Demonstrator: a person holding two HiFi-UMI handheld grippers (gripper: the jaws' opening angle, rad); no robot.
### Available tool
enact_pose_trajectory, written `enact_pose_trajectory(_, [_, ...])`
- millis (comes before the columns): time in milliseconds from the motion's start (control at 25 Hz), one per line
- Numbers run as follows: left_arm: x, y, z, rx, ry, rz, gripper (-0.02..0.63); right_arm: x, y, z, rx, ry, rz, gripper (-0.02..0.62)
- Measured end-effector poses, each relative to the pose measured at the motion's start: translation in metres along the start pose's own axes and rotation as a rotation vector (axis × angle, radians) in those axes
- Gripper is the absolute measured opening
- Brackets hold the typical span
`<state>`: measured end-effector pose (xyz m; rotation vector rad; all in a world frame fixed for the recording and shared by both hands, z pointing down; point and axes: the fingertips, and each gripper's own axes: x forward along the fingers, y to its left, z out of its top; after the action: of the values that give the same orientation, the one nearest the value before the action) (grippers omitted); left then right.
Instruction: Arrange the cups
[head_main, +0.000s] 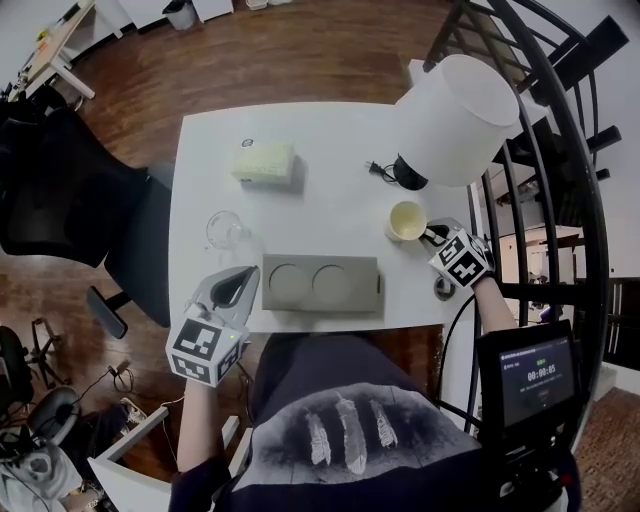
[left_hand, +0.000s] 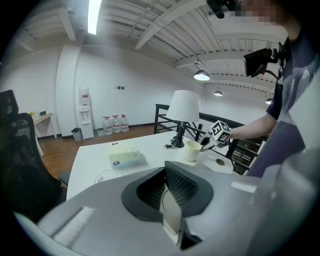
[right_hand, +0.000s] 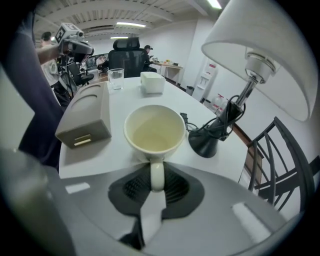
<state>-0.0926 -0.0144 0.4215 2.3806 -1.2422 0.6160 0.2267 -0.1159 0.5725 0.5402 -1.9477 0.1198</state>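
Head view, from above: grey two-well tray (head_main: 320, 304) at the near edge of a white table (head_main: 330, 130). Just right of the tray, cream mug (head_main: 407, 221) upright on the table, handle toward the right gripper (head_main: 437, 238). Left of the tray, left gripper (head_main: 236, 289); clear glass (head_main: 224, 229) beyond it.

Left gripper view: jaws pressed together on nothing; tray hidden behind the gripper's body.

Right gripper view, alone in showing the grip: jaws pinching the mug's handle. Glossy pale-yellow interior, tray to its left.
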Motion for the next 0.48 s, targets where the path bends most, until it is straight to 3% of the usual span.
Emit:
enact_pose_trajectory(240, [0.001,0.001,0.001,0.005,-0.006,-0.01,0.015,-0.014,0.006,0.013,0.04,-0.053,0.009,0.037])
enact_pose_trajectory(480, [0.002,-0.003,0.001,0.007,-0.012,-0.027,0.015,-0.064,0.018,0.068,-0.064,-0.161,0.027,0.037])
